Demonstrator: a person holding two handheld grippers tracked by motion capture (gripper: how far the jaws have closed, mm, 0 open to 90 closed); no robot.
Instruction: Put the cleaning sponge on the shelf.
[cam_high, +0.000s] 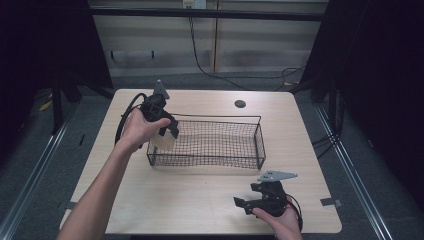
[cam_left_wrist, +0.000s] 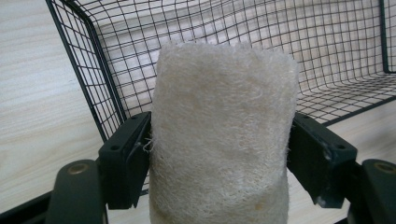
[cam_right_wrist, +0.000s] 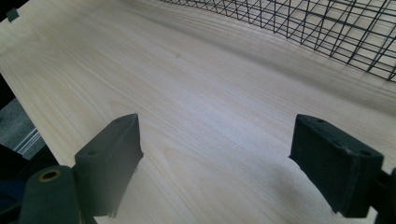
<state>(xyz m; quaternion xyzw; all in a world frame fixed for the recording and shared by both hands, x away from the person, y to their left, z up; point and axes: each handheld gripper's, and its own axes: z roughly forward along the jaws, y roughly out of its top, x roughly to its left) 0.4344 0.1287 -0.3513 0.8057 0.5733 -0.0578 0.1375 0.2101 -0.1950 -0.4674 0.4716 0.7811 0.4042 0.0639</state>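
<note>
A: Left gripper (cam_high: 169, 131): matte black body, grey three-cornered plate (cam_high: 160, 90) on top, thick black cable (cam_high: 125, 116) looping off its rear.

B: Noted. Right gripper (cam_high: 245, 204) was of the same build: black housing, grey three-cornered plate (cam_high: 276, 176) with small holes, thin black cable (cam_high: 296, 209) curling behind it.

A: In the left gripper view the black blocky pads (cam_left_wrist: 126, 161) had two recessed screw holes each; a brass-coloured rivet (cam_left_wrist: 77, 168) sat in the rounded arm below.

B: Same in the right gripper view: square black pads (cam_right_wrist: 109, 154), a brass-ringed hole (cam_right_wrist: 49, 175), edges slightly scuffed.

A: Forearms were bare, no sleeves, no gloves.
</note>
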